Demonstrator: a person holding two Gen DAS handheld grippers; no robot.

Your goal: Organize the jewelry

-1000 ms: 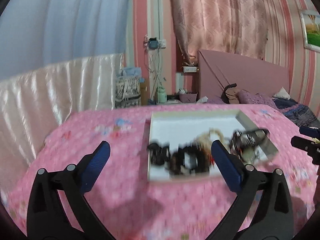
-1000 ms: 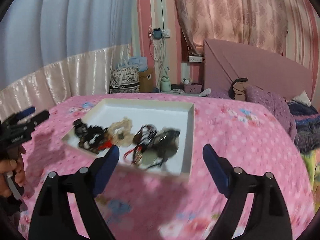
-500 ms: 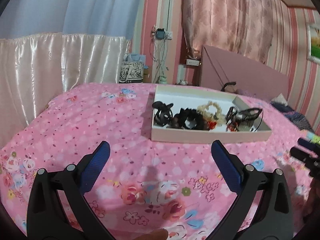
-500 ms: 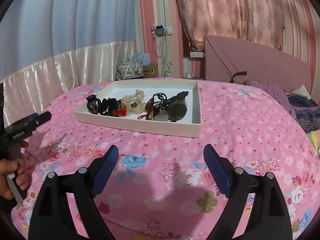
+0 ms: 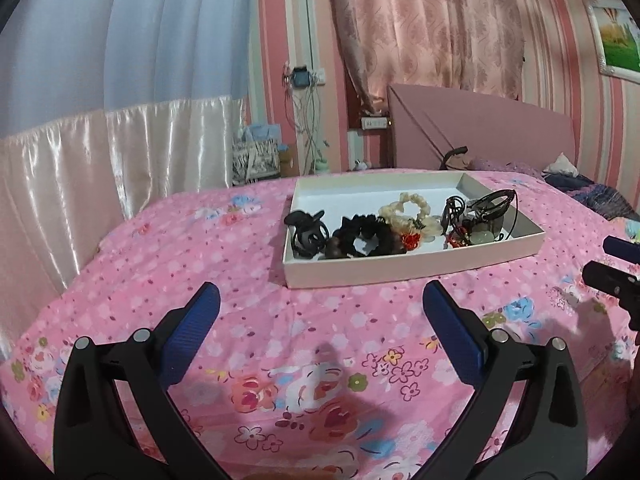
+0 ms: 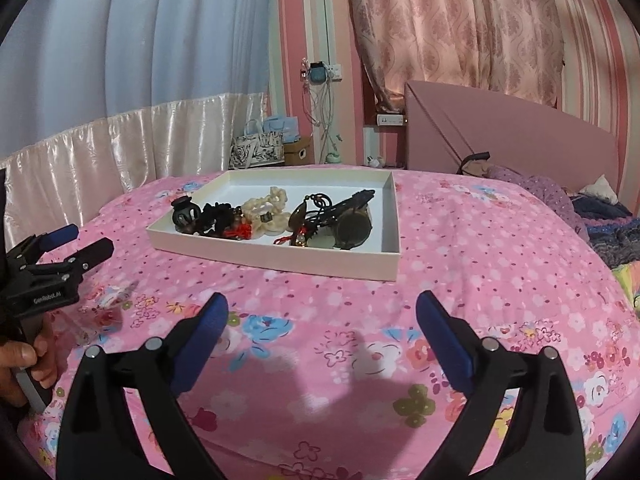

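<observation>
A shallow white tray (image 5: 400,268) (image 6: 280,258) lies on the pink flowered bedspread. In it sit a black claw clip (image 5: 306,232) (image 6: 184,213), a black scrunchie (image 5: 366,234), a cream bead bracelet (image 5: 408,212) (image 6: 268,210), a red charm (image 5: 412,240) and dark corded pendants (image 5: 476,220) (image 6: 332,220). My left gripper (image 5: 320,320) is open and empty, short of the tray's near wall. My right gripper (image 6: 322,324) is open and empty, also short of the tray. Each gripper shows at the other view's edge, the right one (image 5: 616,264) and the left one (image 6: 64,248).
The bedspread (image 5: 280,360) fills the foreground. Behind the bed are a satin curtain (image 5: 100,160), a patterned bag (image 5: 256,160), hanging cables (image 5: 304,120) and a pink headboard (image 5: 480,136). Dark bedding (image 6: 600,216) lies at the right.
Both views have steadied and risen a little since half a second ago, so the tray shows more from above. Both grippers stay open and empty.
</observation>
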